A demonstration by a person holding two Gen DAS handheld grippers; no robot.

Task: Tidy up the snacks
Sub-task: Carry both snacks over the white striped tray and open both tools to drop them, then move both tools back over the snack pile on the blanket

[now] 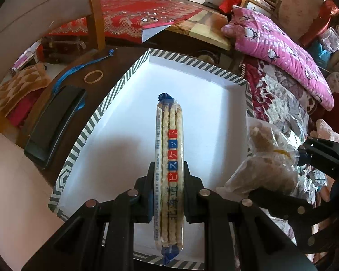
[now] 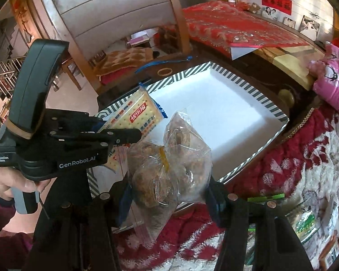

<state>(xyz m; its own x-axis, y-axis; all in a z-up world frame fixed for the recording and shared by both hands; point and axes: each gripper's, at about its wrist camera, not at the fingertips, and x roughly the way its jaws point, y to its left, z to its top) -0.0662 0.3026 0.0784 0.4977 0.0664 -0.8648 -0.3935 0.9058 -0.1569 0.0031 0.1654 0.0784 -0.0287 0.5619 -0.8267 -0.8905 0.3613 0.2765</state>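
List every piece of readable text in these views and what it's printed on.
"ビスケット" and "北海道": cracker pack clamped in the left gripper.
"GenRobot.AI" and "Data Acquisition System": left gripper's body, in the right wrist view.
Red label on the pack's face, red wall banner, green jar label: too blurred to read.

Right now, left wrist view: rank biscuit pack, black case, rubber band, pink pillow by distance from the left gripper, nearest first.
1. Biscuit pack: clamped in the left gripper, over the striped box.
2. Black case: left, beside the box.
3. Rubber band: far left, past the case.
4. Pink pillow: far right; too close to call against the band.
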